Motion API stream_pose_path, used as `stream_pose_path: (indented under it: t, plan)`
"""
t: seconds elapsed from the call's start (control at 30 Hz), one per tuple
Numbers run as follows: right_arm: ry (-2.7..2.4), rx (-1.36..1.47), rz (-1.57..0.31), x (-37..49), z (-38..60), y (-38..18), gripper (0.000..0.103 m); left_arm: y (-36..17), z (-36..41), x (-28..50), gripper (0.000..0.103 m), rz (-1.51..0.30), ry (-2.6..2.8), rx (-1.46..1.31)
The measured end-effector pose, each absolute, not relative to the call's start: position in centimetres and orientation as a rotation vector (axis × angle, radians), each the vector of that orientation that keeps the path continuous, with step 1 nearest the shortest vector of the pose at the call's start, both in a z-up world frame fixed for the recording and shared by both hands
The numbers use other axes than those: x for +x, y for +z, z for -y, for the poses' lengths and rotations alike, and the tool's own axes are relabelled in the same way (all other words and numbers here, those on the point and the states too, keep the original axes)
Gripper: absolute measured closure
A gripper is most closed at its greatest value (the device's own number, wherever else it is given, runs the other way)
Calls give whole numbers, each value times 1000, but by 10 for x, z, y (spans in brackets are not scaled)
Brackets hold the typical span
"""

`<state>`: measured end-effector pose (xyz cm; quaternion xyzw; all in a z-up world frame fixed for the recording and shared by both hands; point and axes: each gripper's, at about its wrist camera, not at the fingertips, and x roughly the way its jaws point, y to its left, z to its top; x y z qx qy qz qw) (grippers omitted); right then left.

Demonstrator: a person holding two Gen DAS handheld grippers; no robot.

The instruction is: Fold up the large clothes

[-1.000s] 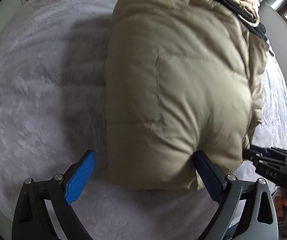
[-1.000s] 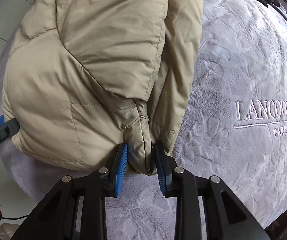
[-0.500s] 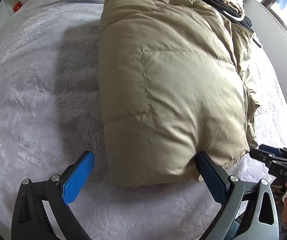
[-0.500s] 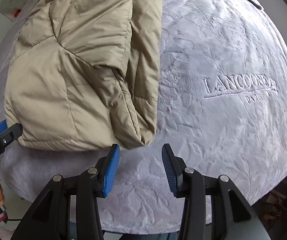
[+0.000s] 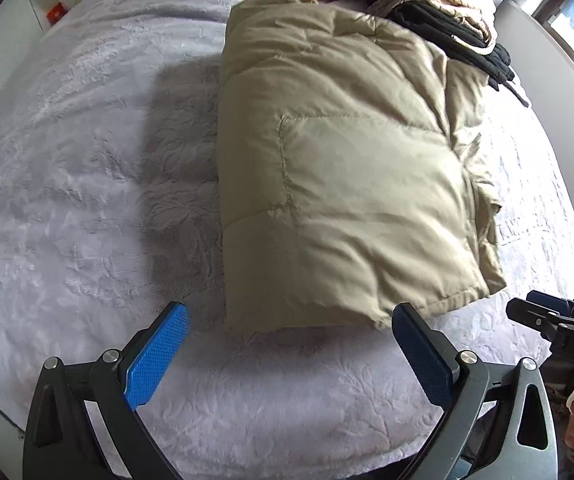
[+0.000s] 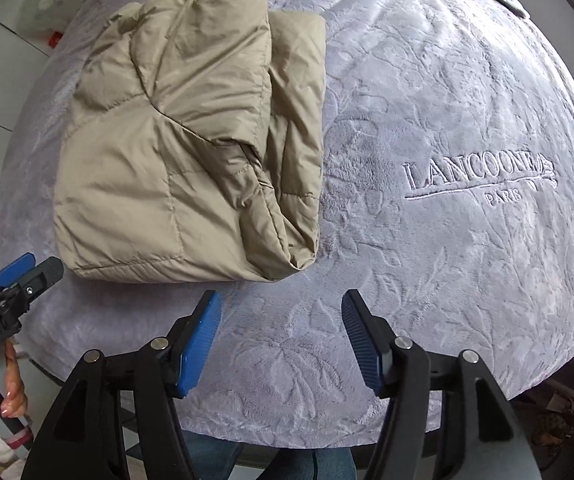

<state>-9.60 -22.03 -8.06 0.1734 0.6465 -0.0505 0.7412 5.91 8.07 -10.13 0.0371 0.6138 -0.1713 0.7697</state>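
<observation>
Item: jacket (image 5: 351, 184), beige, quilted, padded. Location: on the grey blanket (image 5: 87, 200) covering the bed, near its front edge, folded into a thick rectangular bundle. Layers stack unevenly along its right side; a loose rounded corner sits at the near right, seen best from the right wrist.

Item: left gripper (image 5: 287, 344). State: blue pads spread wide, nothing between them. Change: a second ago its right pad was pressed into the jacket's near edge; now I have it backed off, and the bundle lies just beyond the fingertips, apart from them.

Item: right gripper (image 6: 281, 340). State: spread, empty. Change: a second ago it pinched the jacket's near right corner; half a second ago it let go; now it hovers over bare blanket, just short of the corner.

Item: clothes pile (image 5: 427, 4), striped and black pieces, at the far end of the bed, touching or overlapping the jacket's far edge.

Item: embroidered logo (image 6: 479, 176), on the blanket to the right of the jacket.

Assessment: both releases and the pull-back suggest to me that this fold is set down and holding its shape. I judge the jacket done or nearly so; the uneven right-side layers may want a tidy. Next garment likely comes from the pile.
</observation>
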Motion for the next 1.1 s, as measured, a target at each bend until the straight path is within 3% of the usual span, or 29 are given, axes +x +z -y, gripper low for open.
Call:
stream_pose_path:
  t: [0.2, 0.63, 0.67, 0.7, 1.1]
  plan:
    - [-72, 388, -1355, -93, 220, -53, 23, -77, -77, 52, 1, -1307, -405, 100]
    - [-97, 358, -1208, -89, 205, -4, 17, -15, -84, 47, 1, -1175, -370, 68]
    - [-106, 354, -1188, -89, 205, 3, 5, -8, -84, 47, 1, -1154, -357, 72]
    - [-115, 351, -1165, -89, 206, 9, 0, -2, -84, 47, 1, -1134, -345, 75]
    - [-161, 307, -1047, -82, 200, 73, 0, 61, -96, 36, 1, -988, -184, 73]
